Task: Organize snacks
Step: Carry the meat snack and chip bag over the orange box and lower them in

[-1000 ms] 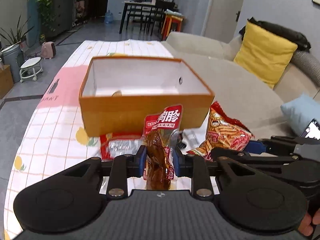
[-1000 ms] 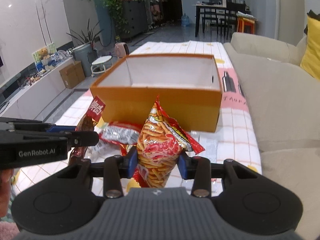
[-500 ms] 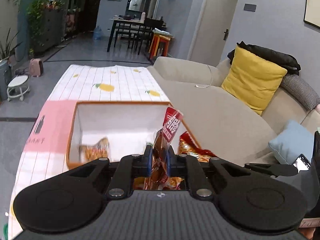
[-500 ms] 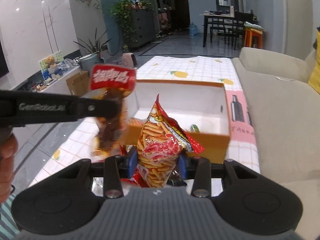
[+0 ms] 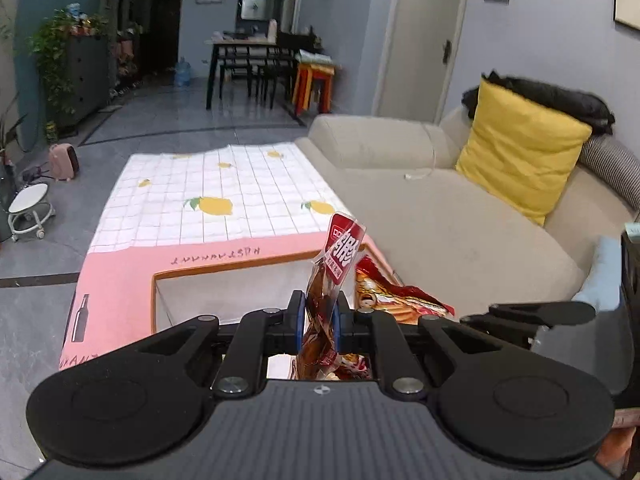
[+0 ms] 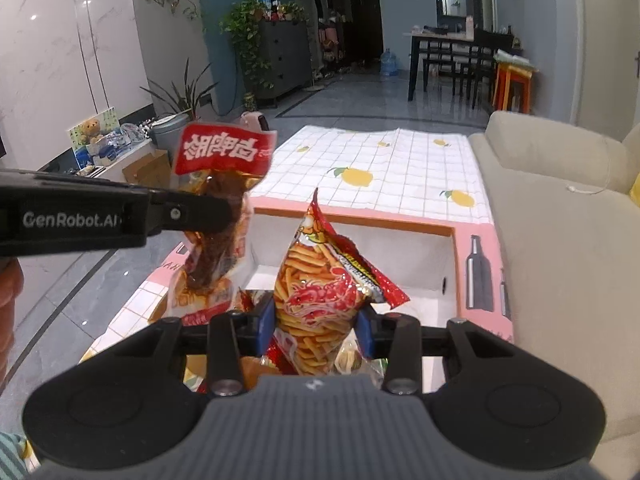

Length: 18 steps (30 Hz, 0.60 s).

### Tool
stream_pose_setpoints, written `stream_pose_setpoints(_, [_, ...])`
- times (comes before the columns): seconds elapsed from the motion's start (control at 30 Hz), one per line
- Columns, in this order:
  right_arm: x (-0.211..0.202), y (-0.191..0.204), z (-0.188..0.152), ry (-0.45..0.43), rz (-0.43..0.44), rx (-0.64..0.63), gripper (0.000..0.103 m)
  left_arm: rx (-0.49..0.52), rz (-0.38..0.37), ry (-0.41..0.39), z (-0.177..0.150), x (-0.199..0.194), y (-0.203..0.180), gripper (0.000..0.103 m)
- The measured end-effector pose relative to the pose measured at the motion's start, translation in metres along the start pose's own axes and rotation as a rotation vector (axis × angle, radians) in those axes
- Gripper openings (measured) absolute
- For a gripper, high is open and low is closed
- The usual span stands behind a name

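Delivery step: your left tool (image 5: 318,316) grips the brown meat packet (image 5: 328,280) at frame centre; your right tool (image 6: 316,324) clamps the shrimp-stick bag (image 6: 320,292). Both hang over the orange box (image 6: 360,226). Next, lower and release inside.

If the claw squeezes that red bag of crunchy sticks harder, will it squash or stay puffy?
The stick snack bag would probably squash. It looks like thin crinkly film, and it already narrows where the right gripper pinches it. The sticks inside could likely snap. It seems light, since its top stands up by itself above the orange box.
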State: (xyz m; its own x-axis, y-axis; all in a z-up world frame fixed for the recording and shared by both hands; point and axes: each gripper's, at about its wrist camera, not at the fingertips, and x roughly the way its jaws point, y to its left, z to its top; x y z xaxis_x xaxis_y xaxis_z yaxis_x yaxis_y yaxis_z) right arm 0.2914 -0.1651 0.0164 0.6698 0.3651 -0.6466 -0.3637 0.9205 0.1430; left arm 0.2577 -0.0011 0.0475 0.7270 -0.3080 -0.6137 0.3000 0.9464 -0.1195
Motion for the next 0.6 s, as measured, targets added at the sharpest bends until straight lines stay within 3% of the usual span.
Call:
stream_pose_setpoints(0.27, [0.073, -0.024, 0.018, 0.211, 0.053, 0.023, 0.038, -0.091, -0.021, 0.199, -0.004, 0.064, 0.032, 0.014])
stream_pose_setpoints(0.4, [0.106, -0.037, 0.019, 0.305, 0.067, 0.066, 0.038, -0.154, -0.044, 0.246, -0.012, 0.089, 0.05, 0.014])
stream_pose_setpoints(0.6, [0.139, -0.027, 0.017, 0.386, 0.072, 0.012, 0.039, -0.149, -0.025, 0.294, -0.018, 0.12, 0.06, 0.014])
